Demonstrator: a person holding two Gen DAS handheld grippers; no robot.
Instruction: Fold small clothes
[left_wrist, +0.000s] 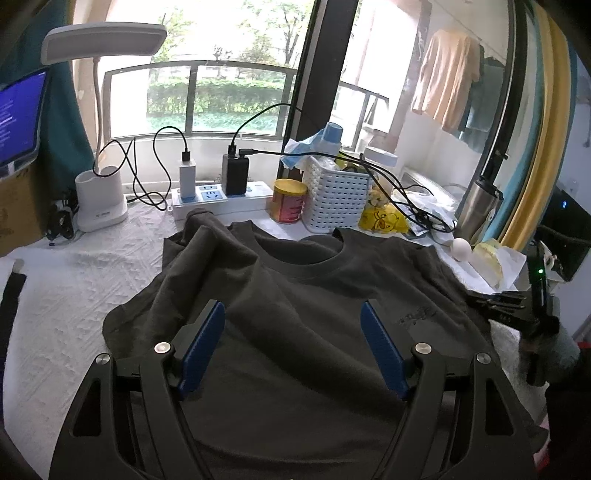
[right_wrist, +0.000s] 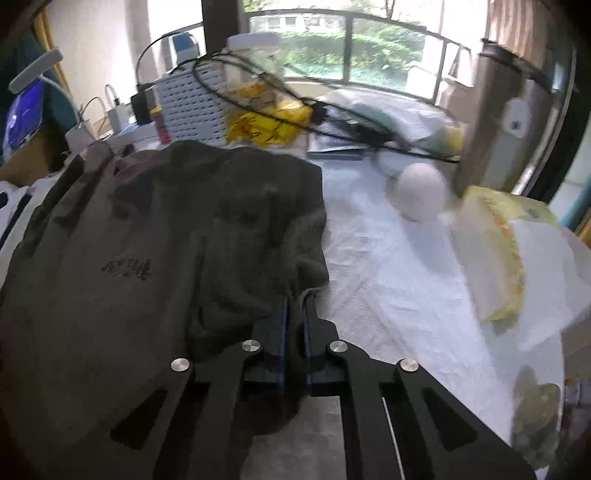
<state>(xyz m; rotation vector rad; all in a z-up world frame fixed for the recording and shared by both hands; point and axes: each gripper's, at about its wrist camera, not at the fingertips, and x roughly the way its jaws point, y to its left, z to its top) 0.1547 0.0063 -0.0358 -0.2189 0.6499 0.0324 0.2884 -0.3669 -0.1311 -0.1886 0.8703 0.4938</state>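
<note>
Two wrist views of a dark grey T-shirt (left_wrist: 295, 314) spread front-up on a table covered with white quilted cloth (left_wrist: 74, 295). In the left wrist view, the left gripper (left_wrist: 293, 314) hangs over the chest of the shirt with its blue pads (left_wrist: 203, 347) spread wide apart, nothing between them; the collar lies at 12 o'clock from the gripper, and one sleeve is folded inward at 10 o'clock. At 3 o'clock the right gripper (left_wrist: 498, 301) appears at the shirt's edge. In the right wrist view, the right gripper (right_wrist: 295, 306) has its jaws pressed together, pinching the rim of the shirt's sleeve (right_wrist: 310, 273); the dark print on the shirt (right_wrist: 127, 271) lies at 9 o'clock from the fingertips. Beyond the shirt, at 12 o'clock in the left wrist view, stand a power strip (left_wrist: 221, 201), a yellow-lidded can (left_wrist: 289, 201) and a white perforated basket (left_wrist: 338, 195); a white egg-shaped object (right_wrist: 421, 192) rests on the cloth at 1 o'clock in the right wrist view.
</note>
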